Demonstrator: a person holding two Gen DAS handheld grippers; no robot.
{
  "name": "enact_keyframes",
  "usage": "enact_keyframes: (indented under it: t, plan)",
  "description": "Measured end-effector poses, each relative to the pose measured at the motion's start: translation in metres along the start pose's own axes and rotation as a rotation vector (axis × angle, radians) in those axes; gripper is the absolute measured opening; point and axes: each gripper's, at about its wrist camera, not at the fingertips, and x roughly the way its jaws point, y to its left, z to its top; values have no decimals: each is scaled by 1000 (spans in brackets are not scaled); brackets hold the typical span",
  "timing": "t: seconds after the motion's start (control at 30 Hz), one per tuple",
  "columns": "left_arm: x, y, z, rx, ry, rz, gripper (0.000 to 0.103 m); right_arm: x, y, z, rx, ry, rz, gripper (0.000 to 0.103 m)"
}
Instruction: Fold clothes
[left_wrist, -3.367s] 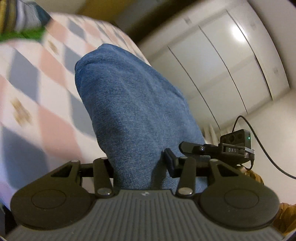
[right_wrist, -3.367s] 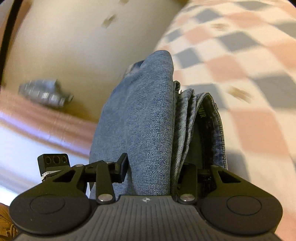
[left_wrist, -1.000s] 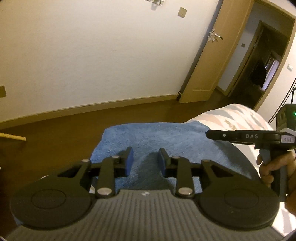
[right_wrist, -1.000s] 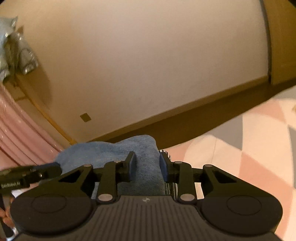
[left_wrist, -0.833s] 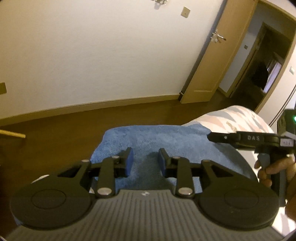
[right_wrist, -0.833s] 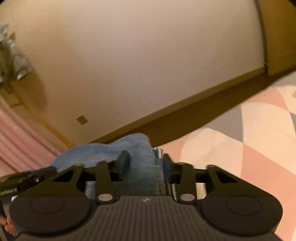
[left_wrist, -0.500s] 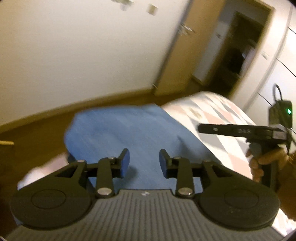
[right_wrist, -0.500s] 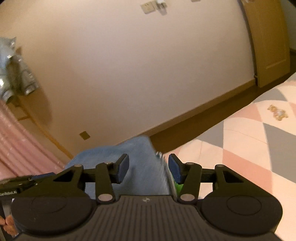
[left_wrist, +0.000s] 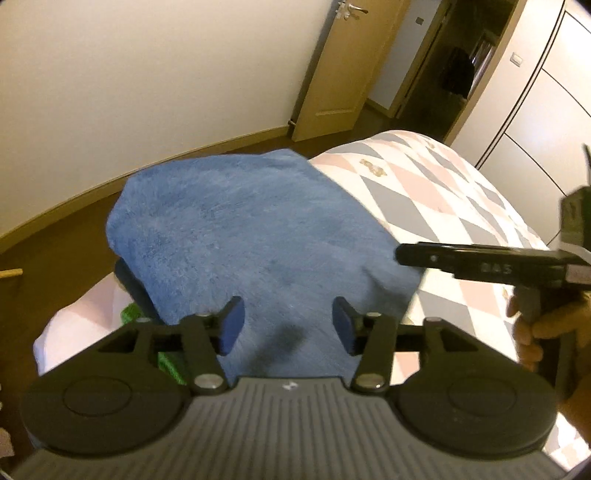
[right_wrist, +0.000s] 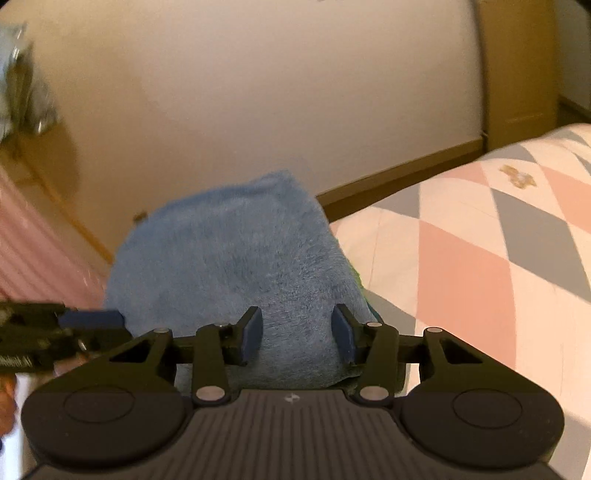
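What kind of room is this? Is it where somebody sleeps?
Most likely a bedroom. There is a bed with a checked pink and grey cover, white wardrobe doors beside it, and folded jeans lying on the bed's end.

Left claw (left_wrist: 288, 325): black linkage arms, silver pivot screws, dark blue pads on the fingers (left_wrist: 232, 325); grey ribbed housing with a small white logo, flanked by two round black discs; right claw (right_wrist: 295, 332): same build, darker housing; seen from the left wrist, its black body carries pale lettering.
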Motion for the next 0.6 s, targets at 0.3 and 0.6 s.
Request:
enact_keyframes:
  t: [0.3,0.6]
  plan:
    - [-80,-41,-12,88,84,144,84,-98,48,-44,191,-29,-115,73]
    - [-166,-57,-54,66,67,219,102,-180,124,-106,195,-16,-169,99]
